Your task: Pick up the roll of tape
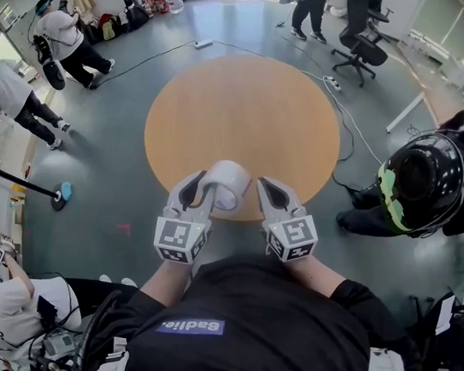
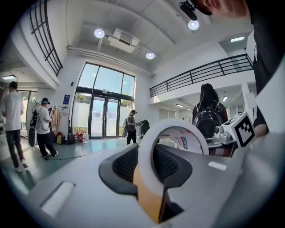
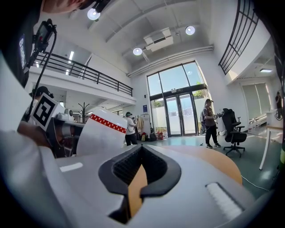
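Note:
The roll of white tape (image 1: 226, 184) hangs above the near edge of the round wooden table (image 1: 244, 111), and my left gripper (image 1: 203, 188) is shut on its wall. In the left gripper view the roll (image 2: 146, 149) stands upright on edge between the two black pads, its printed inner face turned right. My right gripper (image 1: 273, 193) is just right of the roll, shut with nothing between its fingers. Its own view shows the black jaw tips meeting (image 3: 140, 176), with the roll (image 3: 102, 133) close by on the left.
The table top (image 3: 213, 164) is bare. A black helmeted head (image 1: 424, 181) is close at the right. Several people stand on the grey floor at the far left and back. An office chair (image 1: 366, 48) and floor cables (image 1: 339, 101) lie beyond the table.

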`<state>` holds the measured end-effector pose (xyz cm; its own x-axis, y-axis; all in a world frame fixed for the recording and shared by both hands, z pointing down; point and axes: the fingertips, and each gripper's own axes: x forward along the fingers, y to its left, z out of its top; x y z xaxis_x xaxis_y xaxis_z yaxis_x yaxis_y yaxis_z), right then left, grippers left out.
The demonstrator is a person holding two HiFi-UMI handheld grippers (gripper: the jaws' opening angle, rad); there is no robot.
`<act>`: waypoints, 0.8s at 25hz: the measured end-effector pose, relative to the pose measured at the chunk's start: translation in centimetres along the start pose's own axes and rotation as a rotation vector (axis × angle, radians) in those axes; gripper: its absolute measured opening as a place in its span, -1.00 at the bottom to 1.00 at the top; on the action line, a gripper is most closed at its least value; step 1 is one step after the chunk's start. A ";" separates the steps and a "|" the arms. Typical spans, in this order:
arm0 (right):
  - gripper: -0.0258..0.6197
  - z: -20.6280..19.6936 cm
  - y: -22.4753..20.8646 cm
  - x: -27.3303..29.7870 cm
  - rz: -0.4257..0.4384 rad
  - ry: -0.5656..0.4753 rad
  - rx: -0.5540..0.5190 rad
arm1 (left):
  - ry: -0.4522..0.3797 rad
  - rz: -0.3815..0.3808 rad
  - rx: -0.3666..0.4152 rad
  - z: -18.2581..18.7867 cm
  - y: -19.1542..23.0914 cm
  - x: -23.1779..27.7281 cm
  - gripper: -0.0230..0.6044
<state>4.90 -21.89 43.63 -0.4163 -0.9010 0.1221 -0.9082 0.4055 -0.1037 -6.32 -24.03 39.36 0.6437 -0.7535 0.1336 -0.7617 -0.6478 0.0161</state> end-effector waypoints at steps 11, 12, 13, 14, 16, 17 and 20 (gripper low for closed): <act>-0.91 0.2 -0.1 0.4 0.013 0.006 0.006 | 0.008 -0.004 0.001 -0.3 0.1 0.3 -0.56; -0.91 0.1 -0.1 0.4 0.014 0.007 0.007 | 0.010 -0.004 0.000 -0.5 0.1 0.4 -0.56; -0.91 0.0 -0.1 0.5 0.014 0.007 0.008 | 0.011 -0.004 0.000 -0.6 0.2 0.4 -0.56; -0.91 0.0 -0.1 0.6 0.014 0.008 0.009 | 0.012 -0.005 -0.001 -0.6 0.3 0.4 -0.56; -0.91 0.1 0.0 0.7 0.014 0.010 0.009 | 0.014 -0.006 -0.004 -0.5 0.4 0.4 -0.56; -0.91 0.2 0.0 0.7 0.014 0.010 0.008 | 0.015 -0.006 -0.005 -0.5 0.4 0.4 -0.56; -0.91 0.3 -0.3 0.7 0.012 0.011 0.009 | 0.016 -0.010 -0.006 -0.4 0.3 0.7 -0.56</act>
<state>4.91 -22.66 43.49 -0.4276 -0.8943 0.1320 -0.9027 0.4148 -0.1144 -6.10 -24.69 39.87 0.6498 -0.7454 0.1489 -0.7559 -0.6543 0.0232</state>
